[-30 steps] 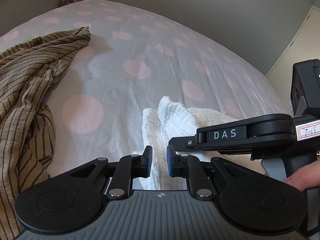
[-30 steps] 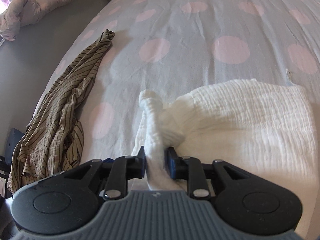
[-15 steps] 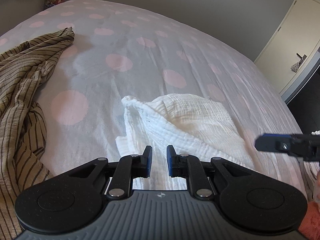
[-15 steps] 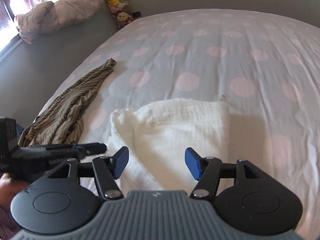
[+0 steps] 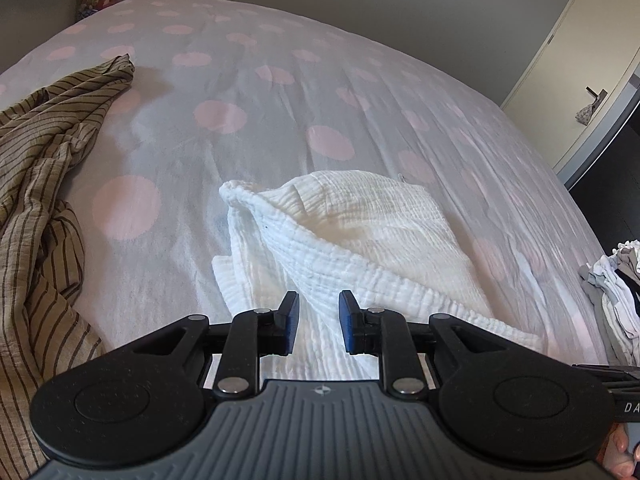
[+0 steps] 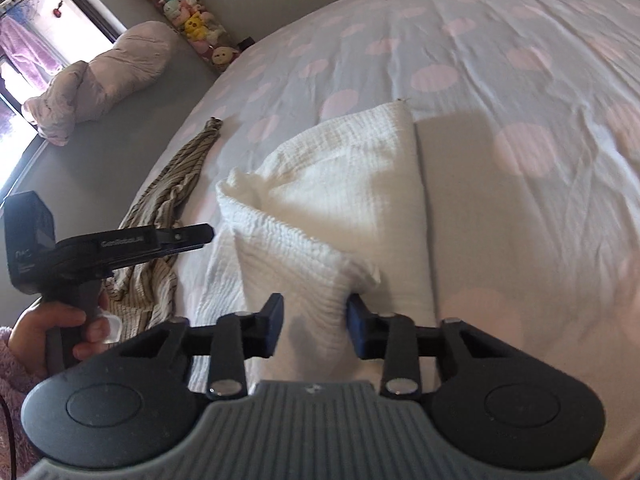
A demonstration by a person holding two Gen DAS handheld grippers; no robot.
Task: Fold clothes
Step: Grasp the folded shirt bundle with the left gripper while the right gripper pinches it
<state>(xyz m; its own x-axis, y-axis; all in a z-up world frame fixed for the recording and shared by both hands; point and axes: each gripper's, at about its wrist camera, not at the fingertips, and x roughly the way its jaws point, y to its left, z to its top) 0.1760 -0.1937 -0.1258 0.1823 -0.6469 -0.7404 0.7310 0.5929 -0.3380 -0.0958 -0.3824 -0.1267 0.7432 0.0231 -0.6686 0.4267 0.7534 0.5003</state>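
Folding the white cloth [image 6: 344, 184] on the spotted bed [image 6: 520, 80].
Right gripper [image 6: 314, 322] is closing on a raised fold at the cloth's near edge, fabric between its jaws. Left gripper [image 5: 318, 322] is opening, empty, over the cloth's left side. Cloth runs away from both; striped garment [image 5: 36, 200] crowds the left, open bed beyond.

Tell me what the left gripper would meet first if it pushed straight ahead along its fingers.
Most likely the white garment: the left gripper, jaws opening and empty, points down at its near folds on the bed.
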